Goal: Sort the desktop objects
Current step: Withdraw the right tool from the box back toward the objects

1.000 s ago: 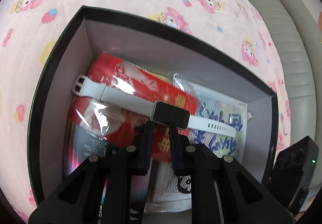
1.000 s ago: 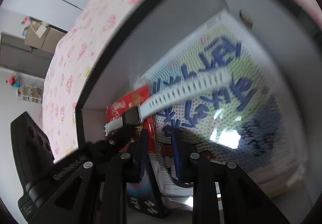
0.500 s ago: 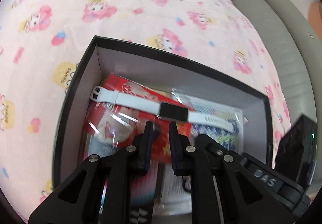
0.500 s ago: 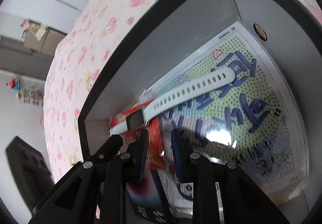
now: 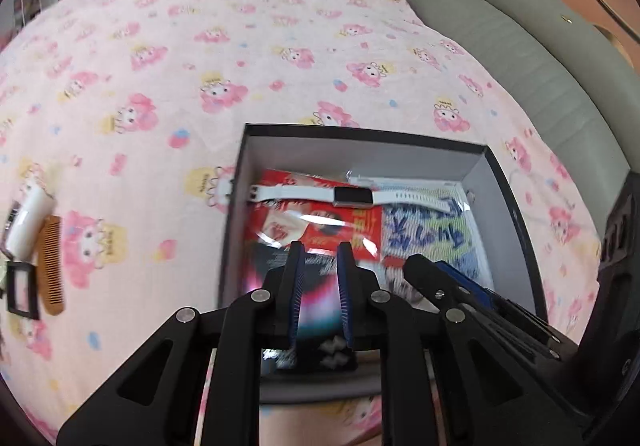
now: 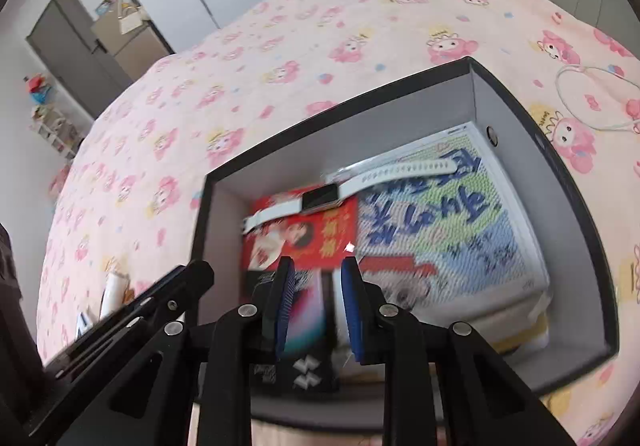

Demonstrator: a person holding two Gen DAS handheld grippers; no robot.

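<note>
Guessing the comb [image 5: 50,264] beside the box [image 5: 234,205] on the tabletop is light, stiff, thin; we'd pinch its spine. Left claw [image 5: 319,252] and right claw [image 6: 316,266] narrow, empty.

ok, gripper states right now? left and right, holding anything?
Left gripper: fingers slightly apart, holding nothing, above the box.
Right gripper: fingers slightly apart, holding nothing; the watch lies in the box.
</note>
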